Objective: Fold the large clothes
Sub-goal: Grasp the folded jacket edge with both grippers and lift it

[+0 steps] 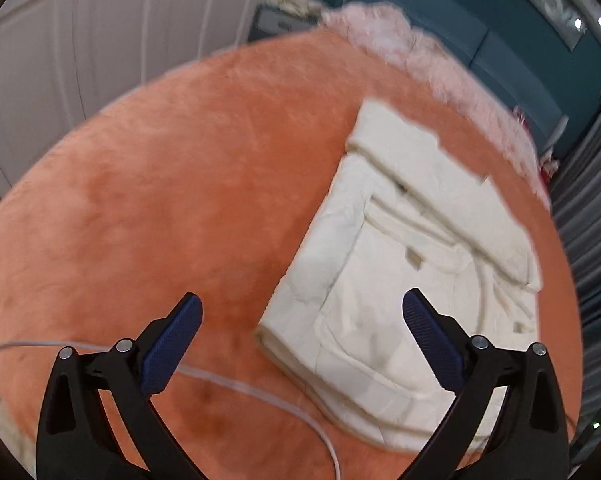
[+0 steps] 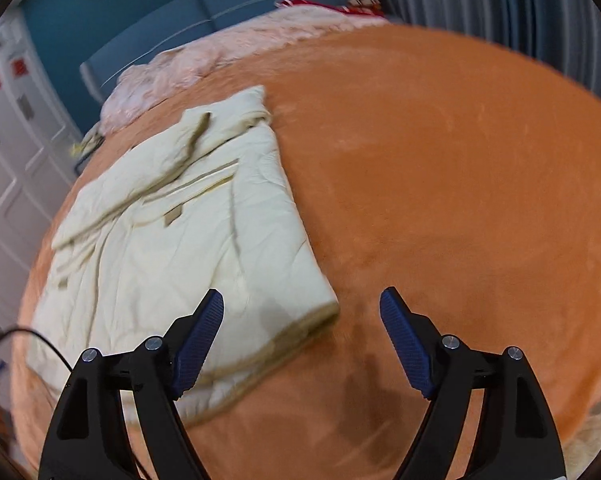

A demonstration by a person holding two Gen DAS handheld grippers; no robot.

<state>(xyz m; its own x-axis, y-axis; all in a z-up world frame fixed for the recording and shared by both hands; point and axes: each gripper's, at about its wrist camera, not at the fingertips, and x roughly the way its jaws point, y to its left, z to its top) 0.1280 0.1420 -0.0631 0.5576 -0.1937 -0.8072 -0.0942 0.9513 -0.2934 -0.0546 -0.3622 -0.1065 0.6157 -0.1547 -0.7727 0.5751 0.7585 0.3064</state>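
Cream garment (image 1: 400, 280) lies on the orange blanket (image 1: 160, 200) covering the bed, already folded into a rough rectangle — sides and sleeves turned inward, a band of cloth laid across its far end. In the left wrist view it sits right of centre, with its near left corner just beyond the fingertips; in the right wrist view the same garment (image 2: 172, 240) sits left of centre, its near right corner under the left finger of that gripper.

Left gripper (image 1: 302, 308): jaws spread wide, nothing between the pads, released. Right gripper (image 2: 301, 304): also spread and empty, hanging above the garment's near corner and bare blanket (image 2: 460, 200).

Progress, as judged: the lengthwise folds look done; the piece is still long, so at least one cross fold — near end to far end — probably remains. Layers on the upper half look rumpled and may need smoothing.

Hard to read: both views are motion-blurred, so seams and edge layers are smeared. The garment type is uncertain; a small tab on the cloth cannot be identified. A thin pale cable (image 1: 260, 392) crosses the near blanket, its ends cut off. A pink fluffy cover (image 1: 420, 52) at the far edge is only partly visible.
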